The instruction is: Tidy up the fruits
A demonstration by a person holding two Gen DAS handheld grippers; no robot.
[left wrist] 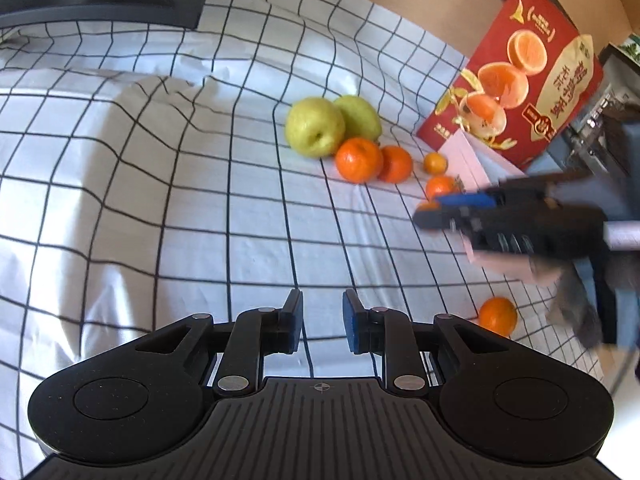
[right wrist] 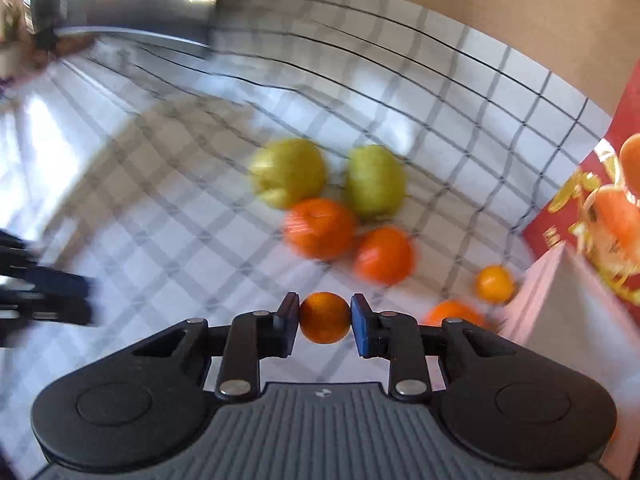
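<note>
Orange mandarin [right wrist: 324,317] sits clamped between the right gripper [right wrist: 324,322] fingers; left gripper [left wrist: 322,322] fingers closed, empty.

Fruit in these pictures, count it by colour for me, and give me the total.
Green fruits: 2
Orange fruits: 6, one of them gripped in the right hand-held gripper
Total: 8
</note>
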